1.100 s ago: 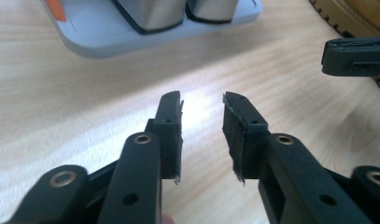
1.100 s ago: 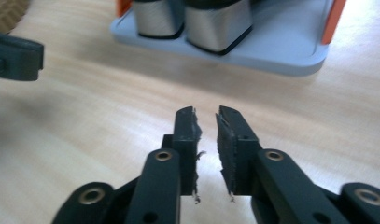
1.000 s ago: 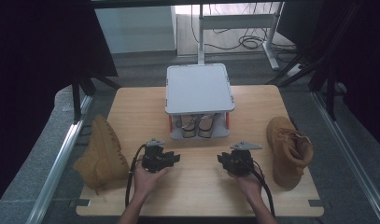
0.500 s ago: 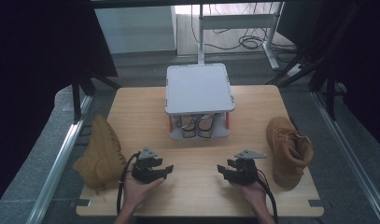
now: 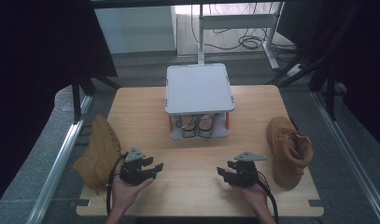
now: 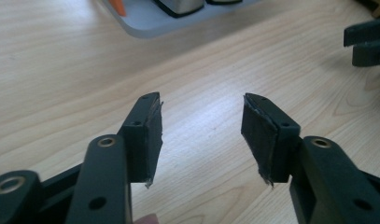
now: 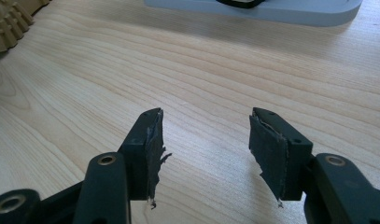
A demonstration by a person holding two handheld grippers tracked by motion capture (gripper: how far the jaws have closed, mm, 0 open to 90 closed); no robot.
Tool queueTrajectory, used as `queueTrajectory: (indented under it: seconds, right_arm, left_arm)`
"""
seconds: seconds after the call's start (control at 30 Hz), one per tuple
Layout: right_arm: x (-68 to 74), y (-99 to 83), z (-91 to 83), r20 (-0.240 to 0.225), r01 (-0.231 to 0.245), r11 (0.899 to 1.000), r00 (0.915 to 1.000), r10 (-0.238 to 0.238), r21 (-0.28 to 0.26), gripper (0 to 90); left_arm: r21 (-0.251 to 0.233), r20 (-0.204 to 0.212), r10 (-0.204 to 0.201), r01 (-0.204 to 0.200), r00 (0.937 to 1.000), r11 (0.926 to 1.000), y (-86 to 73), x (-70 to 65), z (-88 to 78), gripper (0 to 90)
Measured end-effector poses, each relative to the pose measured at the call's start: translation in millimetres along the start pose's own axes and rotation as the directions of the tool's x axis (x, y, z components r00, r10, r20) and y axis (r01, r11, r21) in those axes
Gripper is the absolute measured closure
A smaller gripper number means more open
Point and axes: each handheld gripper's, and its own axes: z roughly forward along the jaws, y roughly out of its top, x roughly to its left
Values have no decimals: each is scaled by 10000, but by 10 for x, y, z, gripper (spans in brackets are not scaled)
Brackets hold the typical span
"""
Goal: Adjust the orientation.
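The two tan boots are the things nearest the hands. The left boot (image 5: 98, 156) is lying at the left edge of the bench (image 5: 145, 109), partly hanging over it, toe toward the far side. The right boot (image 5: 288, 150) is standing near the right edge, its open collar facing up. Both are looking like thick suede ankle boots with lugged soles, so I am judging them fairly heavy for one gripper, stiff at the sole and heel, soft and yielding at the collar, and not slippery or fragile. The collar rim or the heel counter is probably offering the best hold, since the body is too broad for the fingers.

The left gripper (image 5: 152, 167) is resting low over the near bench just right of the left boot, near it but not touching. Its fingers (image 6: 148, 135) are standing apart with nothing between them, having just been closing a little after opening. The right gripper (image 5: 225, 170) is sitting left of the right boot, a clear gap between them, its fingers (image 7: 148, 149) released and empty, having just been opening. Both grippers are pointing inward toward each other.

Farther off, at the middle of the bench, a grey two-tier rack (image 5: 199, 88) is holding a pair of shoes (image 5: 198, 127) on its lower shelf.
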Motion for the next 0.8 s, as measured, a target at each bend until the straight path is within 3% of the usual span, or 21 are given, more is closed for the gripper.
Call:
queueTrajectory:
  seconds: [0.2,0.4,0.5,0.8]
  right_arm:
    - [-20,-18,-7,90,-94,10000,9999,94,8,445]
    - [-42,-39,-3,264,-115,9999,9996,116,-54,443]
    - [-50,-57,1,447,-132,9998,9989,138,-138,445]
    - [-28,-63,27,395,-172,9998,9991,175,-63,445]
  left_arm:
    - [-295,-174,-105,100,9998,9995,37,111,-206,634]
    - [-564,-119,-318,311,9994,9979,42,254,-441,841]
    - [-673,-290,-428,407,9987,9969,24,335,-539,870]
    - [-1169,-701,-1155,1068,9908,9874,-97,593,-805,891]
